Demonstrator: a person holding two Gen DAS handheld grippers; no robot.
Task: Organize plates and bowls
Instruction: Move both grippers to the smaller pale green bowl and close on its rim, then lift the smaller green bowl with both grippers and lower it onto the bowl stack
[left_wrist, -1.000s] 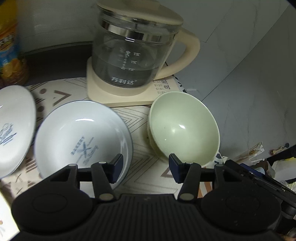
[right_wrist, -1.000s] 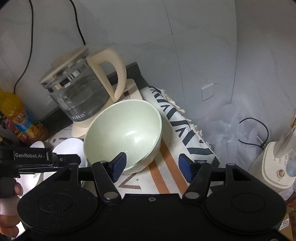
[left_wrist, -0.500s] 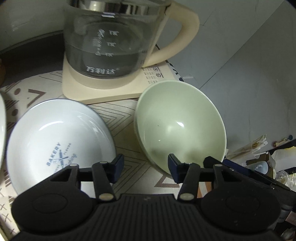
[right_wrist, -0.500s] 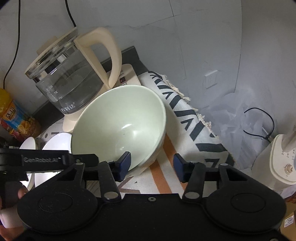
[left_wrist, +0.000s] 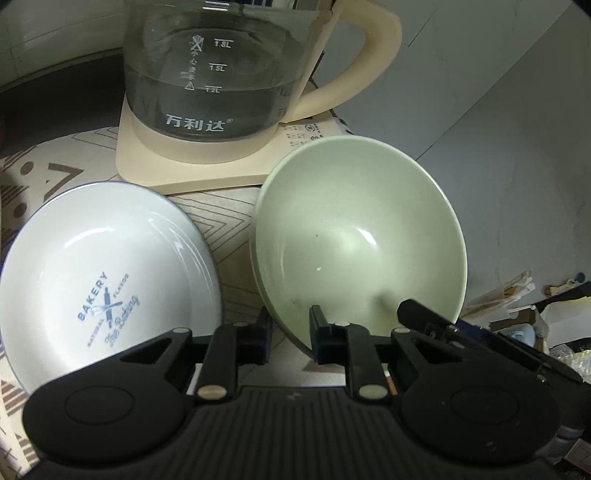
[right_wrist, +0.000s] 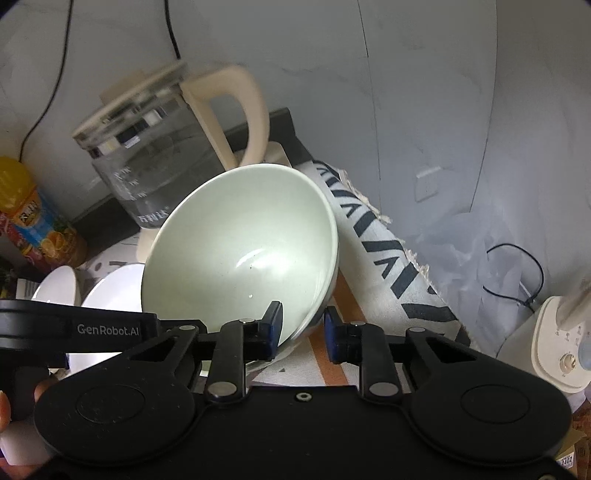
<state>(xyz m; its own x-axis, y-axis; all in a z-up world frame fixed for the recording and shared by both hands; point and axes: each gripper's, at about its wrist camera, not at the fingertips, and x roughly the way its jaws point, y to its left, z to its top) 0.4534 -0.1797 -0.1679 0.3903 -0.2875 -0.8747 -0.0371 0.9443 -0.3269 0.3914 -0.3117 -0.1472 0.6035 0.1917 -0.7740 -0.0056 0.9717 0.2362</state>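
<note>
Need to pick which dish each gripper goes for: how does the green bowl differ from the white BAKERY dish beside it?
The green bowl is pale green, plain and deep; the white dish is white with blue BAKERY print, dark-rimmed and shallower. The left gripper and right gripper each straddle the green bowl's rim, jaws not yet closed; the white dish is ungripped. Both are empty, on the patterned cloth.

kettle: lid cut off by top edge ahead of the left jaws; blurred in right wrist view.
white plate: near rim hidden behind left gripper body.
green bowl: near rim hidden behind both jaws.
juice bottle: cut by left edge, label unreadable.
</note>
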